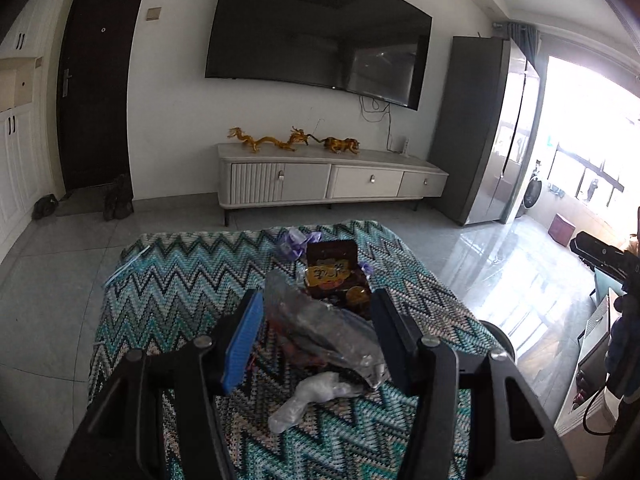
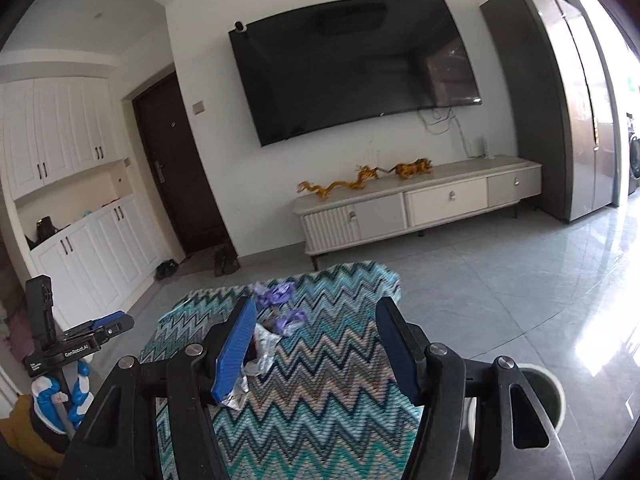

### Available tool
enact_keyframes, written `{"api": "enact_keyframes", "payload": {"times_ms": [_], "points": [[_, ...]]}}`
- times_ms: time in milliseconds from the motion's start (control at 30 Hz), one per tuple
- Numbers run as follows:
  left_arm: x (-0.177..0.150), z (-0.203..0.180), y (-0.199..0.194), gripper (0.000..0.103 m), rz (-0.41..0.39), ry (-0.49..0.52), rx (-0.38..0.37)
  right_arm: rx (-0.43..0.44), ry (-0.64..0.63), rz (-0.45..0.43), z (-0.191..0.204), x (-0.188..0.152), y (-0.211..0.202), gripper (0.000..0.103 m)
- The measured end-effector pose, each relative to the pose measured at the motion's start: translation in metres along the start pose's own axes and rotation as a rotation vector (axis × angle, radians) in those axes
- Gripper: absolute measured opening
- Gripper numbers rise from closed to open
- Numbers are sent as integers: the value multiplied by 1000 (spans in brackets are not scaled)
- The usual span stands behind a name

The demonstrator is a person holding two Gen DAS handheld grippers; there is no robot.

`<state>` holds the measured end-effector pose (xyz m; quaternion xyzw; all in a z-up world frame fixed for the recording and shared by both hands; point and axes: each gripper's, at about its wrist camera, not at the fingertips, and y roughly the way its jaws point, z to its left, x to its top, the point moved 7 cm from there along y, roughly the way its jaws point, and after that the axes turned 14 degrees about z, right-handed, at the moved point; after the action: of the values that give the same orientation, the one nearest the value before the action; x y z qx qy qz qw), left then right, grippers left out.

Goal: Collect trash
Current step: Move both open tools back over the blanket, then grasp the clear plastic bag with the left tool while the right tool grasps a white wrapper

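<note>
Trash lies on a table under a teal zigzag cloth (image 1: 168, 280). In the left wrist view, a crumpled clear plastic wrapper (image 1: 320, 328) sits between the fingers of my open left gripper (image 1: 316, 320), with a brown snack packet (image 1: 334, 268) behind it, purple wrappers (image 1: 296, 242) farther back and a white plastic scrap (image 1: 308, 400) nearer. My right gripper (image 2: 316, 340) is open and empty above the cloth (image 2: 328, 400). Purple wrappers (image 2: 280, 300) and silver foil (image 2: 256, 364) lie by its left finger. A round bin (image 2: 536, 396) stands at the table's right.
A white TV cabinet (image 1: 328, 180) with golden dragon figures stands against the wall under a large TV (image 1: 316, 32). A dark door (image 1: 96, 80) is at the left, a tall grey cabinet (image 1: 480, 132) at the right. The left gripper shows in the right view (image 2: 76, 344).
</note>
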<state>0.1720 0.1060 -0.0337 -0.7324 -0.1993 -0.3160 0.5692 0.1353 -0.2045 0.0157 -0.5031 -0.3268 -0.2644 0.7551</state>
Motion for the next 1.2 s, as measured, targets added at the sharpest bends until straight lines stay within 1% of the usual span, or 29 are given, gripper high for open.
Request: {"api": "enact_keyframes", "payload": {"times_ms": [100,233,367,567,767,900,1067,1133,1200], "points": [[-16,10,17,54,47,8,1,41,-9,62,12,-7,25,60],[-38,7,40,54,124,50,-25,100,-21,157,29,-23,62,60],[-61,3,63,54,192,101,-34,163,-26,264,44,-41,103,60],[-78,2,97,54,272,120,-63,244,-34,420,66,-78,162,60],[-91,6,119,53,320,110,-71,284,-74,552,88,-107,209,60],[-94,4,123,49,327,116,-86,312,-76,588,97,-113,228,60],[-98,0,131,41,350,119,-108,310,-84,601,102,-114,251,58],[-101,-3,133,35,358,123,-112,308,-82,608,102,-115,258,55],[-102,-3,134,26,361,120,-113,321,-78,614,103,-116,262,51]]}}
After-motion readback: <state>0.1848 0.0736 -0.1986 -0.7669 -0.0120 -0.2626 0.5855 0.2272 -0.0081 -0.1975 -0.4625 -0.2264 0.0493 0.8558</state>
